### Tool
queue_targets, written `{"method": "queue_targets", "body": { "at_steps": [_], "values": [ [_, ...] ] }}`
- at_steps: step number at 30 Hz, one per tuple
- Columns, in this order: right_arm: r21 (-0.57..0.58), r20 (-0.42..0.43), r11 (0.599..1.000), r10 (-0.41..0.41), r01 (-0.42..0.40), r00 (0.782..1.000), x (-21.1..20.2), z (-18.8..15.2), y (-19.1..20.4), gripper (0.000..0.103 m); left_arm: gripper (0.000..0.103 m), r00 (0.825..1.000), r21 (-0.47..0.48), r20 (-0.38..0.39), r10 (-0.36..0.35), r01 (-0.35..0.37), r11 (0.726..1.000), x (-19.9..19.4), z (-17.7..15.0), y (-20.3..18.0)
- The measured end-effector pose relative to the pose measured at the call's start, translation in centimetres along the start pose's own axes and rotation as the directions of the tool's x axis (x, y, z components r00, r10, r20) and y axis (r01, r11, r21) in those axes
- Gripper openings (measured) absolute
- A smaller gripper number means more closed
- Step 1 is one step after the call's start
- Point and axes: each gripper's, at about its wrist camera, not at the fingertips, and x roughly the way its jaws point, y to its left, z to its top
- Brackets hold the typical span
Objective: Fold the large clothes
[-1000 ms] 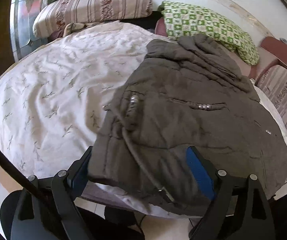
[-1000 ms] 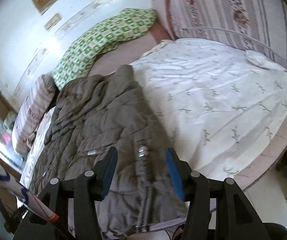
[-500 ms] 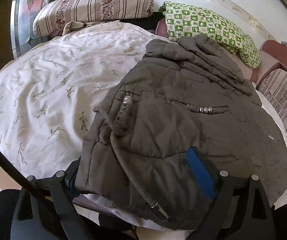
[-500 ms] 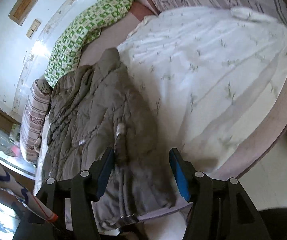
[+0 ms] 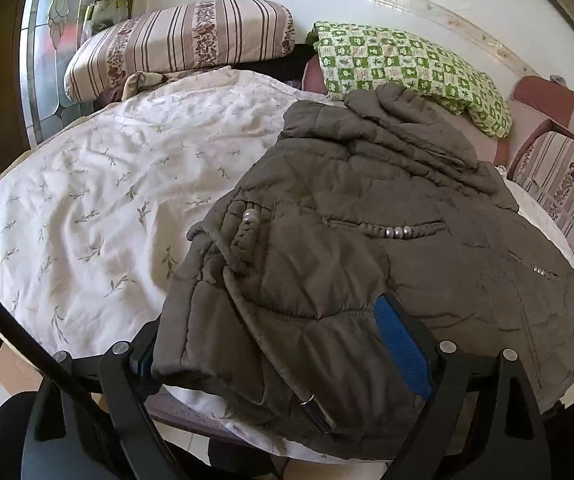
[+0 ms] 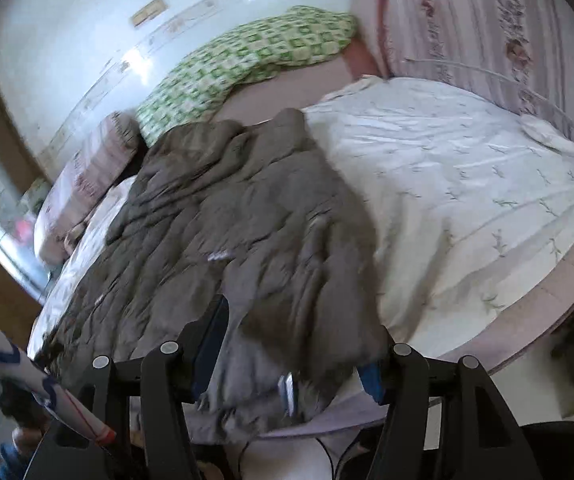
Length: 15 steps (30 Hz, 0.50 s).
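Item one, far left: striped pillow (image 5: pixel 179 46) at the head of the bed, above our bare white leaf-print sheet (image 5: pixel 87 200).

Item two: left gripper (image 5: pixel 279 344), jaws wide apart, the near hem corner of the jacket lying between them; its left finger is tucked under the hem, and we see no pad pressing the cloth.

Item three, centre: brown quilted jacket (image 5: pixel 367 216), spread over the bed's near half, hood toward the green checked pillow (image 5: pixel 407 68), drawcord (image 5: pixel 255 320) trailing to the hem (its metal tip near the bed edge).

Item four: right gripper (image 6: pixel 291 356), jaws opening, the jacket's other hem corner bunched between them, seemingly not pinched.

Item five, far right: striped headboard cushion (image 6: pixel 507 12).

Progress, as we judge it: early. The jacket looks laid out but rumpled; sleeves and body folds all remain.
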Motion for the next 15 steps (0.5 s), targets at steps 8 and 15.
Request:
{"method": "queue_targets", "body": {
  "at_steps": [8, 15],
  "values": [
    [0.192, -0.047, 0.981, 0.047, -0.037, 0.998, 1.7, 0.0, -3.8, 0.064, 0.091, 0.999, -0.034, -0.034, 0.003, -0.005, 0.999, 0.7, -0.1, 1.0],
    [0.272, -0.12, 0.955, 0.156, -0.119, 0.98, 3.3, -1.4, -3.7, 0.064, 0.091, 0.997, -0.05, -0.065, -0.029, 0.025, 0.998, 1.6, -0.2, 0.9]
  ]
}}
